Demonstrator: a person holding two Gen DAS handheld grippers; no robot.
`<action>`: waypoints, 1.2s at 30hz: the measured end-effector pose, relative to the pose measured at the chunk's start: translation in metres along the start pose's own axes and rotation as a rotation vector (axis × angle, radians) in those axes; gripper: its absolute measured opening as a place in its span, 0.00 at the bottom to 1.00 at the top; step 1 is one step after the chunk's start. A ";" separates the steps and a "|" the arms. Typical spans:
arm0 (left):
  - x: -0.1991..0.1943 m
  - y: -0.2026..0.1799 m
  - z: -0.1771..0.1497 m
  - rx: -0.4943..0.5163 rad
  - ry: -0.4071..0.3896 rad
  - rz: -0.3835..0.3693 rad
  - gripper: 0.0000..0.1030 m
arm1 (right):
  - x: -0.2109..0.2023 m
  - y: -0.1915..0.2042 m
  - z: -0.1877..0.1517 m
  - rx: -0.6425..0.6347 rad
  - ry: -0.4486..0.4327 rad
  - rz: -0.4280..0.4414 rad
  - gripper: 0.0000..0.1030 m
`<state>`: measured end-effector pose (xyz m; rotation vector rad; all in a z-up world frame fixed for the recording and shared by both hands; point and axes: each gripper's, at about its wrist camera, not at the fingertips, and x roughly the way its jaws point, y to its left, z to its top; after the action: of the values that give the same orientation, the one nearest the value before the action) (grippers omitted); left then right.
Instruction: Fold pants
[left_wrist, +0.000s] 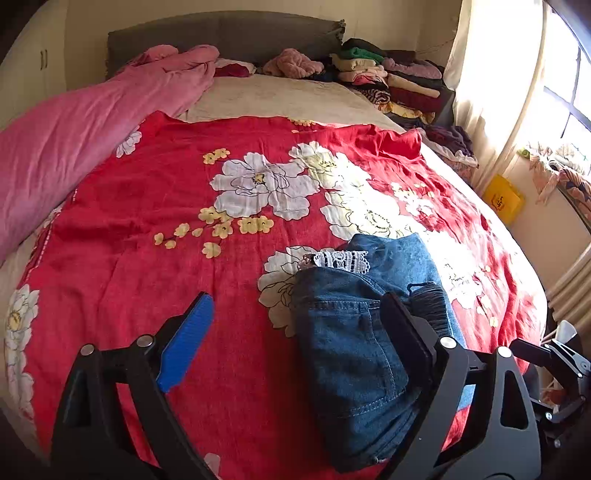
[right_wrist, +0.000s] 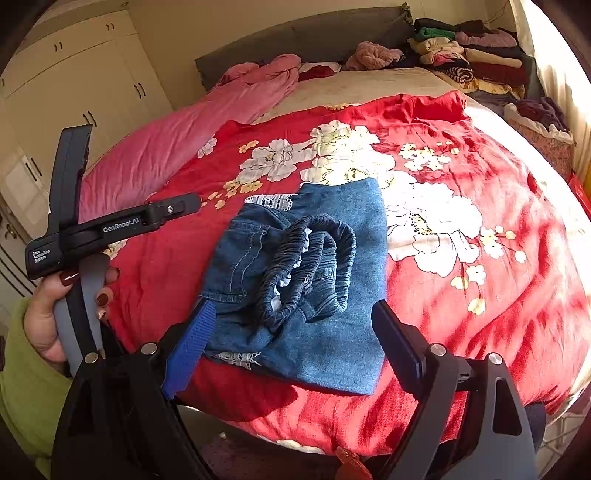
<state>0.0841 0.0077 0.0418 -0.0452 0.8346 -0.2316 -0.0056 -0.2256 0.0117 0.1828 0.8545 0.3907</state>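
Folded pants (right_wrist: 306, 280) lying lower centre of the right wrist view, on the red floral bedspread (right_wrist: 461, 295) close to the bed's near edge. Left gripper (left_wrist: 295, 332) and right gripper (right_wrist: 291, 336) both spread wide, holding nothing. Risk: loose elastic waistband (right_wrist: 314, 258) on top, likely to snag and unfold the bundle, or slide off the edge.

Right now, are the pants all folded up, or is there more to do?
Nearly done. The jeans already lie in a small folded bundle on the red flowered blanket, with the stretchy waistband on top. Nothing is in hand: the right gripper and left gripper are both open, gripping no cloth. What seems left is tidying the bunched waistband and perhaps moving the bundle to the folded clothes pile.
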 end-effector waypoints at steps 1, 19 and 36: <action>-0.004 0.000 0.000 -0.002 -0.005 0.000 0.87 | -0.001 0.001 0.000 -0.007 -0.004 -0.008 0.83; -0.051 0.002 -0.007 -0.001 -0.071 -0.005 0.91 | -0.023 0.003 0.008 -0.045 -0.088 -0.061 0.95; -0.061 -0.002 -0.019 0.020 -0.063 -0.006 0.91 | -0.039 -0.011 0.013 -0.021 -0.141 -0.110 0.95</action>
<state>0.0305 0.0204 0.0734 -0.0362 0.7695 -0.2432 -0.0159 -0.2518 0.0443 0.1418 0.7179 0.2801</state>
